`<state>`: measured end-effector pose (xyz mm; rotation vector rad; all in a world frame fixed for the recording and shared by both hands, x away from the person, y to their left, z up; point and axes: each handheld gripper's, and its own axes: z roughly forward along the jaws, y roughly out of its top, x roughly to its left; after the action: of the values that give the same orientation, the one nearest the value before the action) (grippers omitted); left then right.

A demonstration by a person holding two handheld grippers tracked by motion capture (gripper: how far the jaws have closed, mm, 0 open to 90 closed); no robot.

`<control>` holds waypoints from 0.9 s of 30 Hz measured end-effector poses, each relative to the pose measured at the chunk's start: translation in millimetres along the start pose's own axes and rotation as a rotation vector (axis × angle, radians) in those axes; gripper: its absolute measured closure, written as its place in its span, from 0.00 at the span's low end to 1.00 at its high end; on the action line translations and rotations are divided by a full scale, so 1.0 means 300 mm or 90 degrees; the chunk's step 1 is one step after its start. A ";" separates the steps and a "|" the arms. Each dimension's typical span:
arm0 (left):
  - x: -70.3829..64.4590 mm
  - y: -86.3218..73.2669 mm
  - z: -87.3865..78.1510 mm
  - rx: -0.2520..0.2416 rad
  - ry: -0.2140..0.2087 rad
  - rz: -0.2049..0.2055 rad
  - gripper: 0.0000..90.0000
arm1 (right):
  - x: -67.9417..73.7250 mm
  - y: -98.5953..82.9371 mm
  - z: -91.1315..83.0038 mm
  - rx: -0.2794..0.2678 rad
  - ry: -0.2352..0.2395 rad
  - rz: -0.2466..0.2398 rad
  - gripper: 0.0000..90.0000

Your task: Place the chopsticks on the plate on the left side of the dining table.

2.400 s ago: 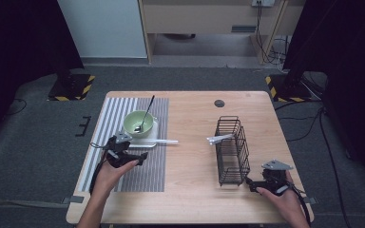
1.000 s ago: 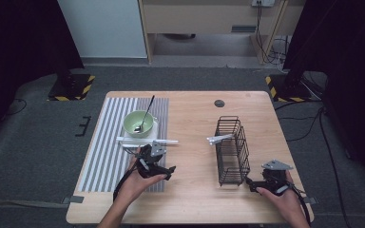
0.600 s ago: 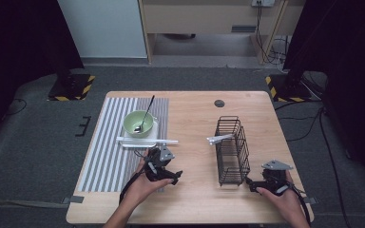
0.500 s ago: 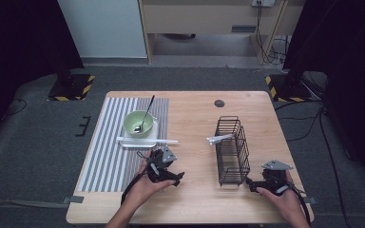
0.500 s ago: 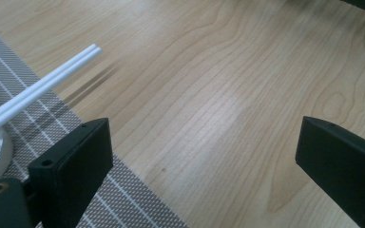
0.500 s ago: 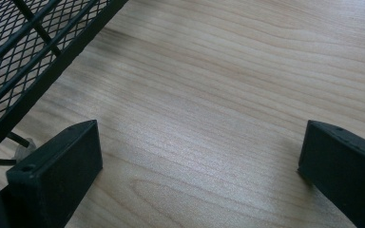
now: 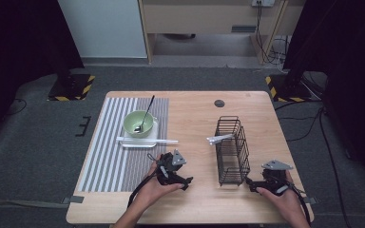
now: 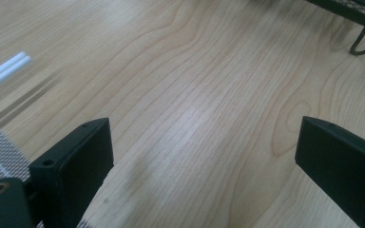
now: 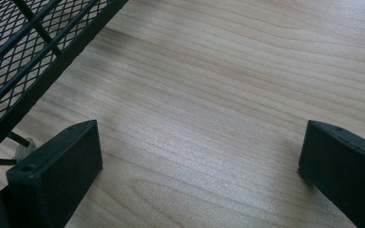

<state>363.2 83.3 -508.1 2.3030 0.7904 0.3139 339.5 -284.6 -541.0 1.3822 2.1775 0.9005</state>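
Table (image 7: 195, 118): the rack (image 7: 231, 151) stands toward the right edge and holds one white utensil (image 7: 220, 138); chopsticks (image 7: 147, 140) wait by the bowl (image 7: 138, 123) on the mat (image 7: 119, 147). I judge loading barely begun. Left gripper (image 7: 186, 180), right gripper (image 7: 250, 183): fingers spread, empty.

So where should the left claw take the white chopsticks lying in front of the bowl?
Probably near the right end of the white chopsticks, which juts past the placemat onto bare table. Come down from above, jaws across the pair; the open left claw sits close by.
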 end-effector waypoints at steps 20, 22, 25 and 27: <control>-0.072 0.029 0.126 0.014 -0.029 -0.014 0.05 | 0.000 0.000 0.000 0.000 0.001 0.000 0.01; -0.068 0.030 0.127 0.010 -0.031 -0.022 0.05 | 0.000 0.000 0.000 0.000 0.001 0.000 0.01; -0.059 0.026 0.126 0.004 -0.029 -0.029 0.05 | 0.000 0.000 0.000 0.000 0.001 0.000 0.01; -0.060 0.023 0.127 0.001 -0.024 -0.026 0.05 | 0.000 0.000 0.000 0.000 0.001 0.000 0.01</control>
<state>368.1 48.4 -532.0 2.2844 0.8173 0.2516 339.5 -284.5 -540.9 1.3825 2.1786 0.9010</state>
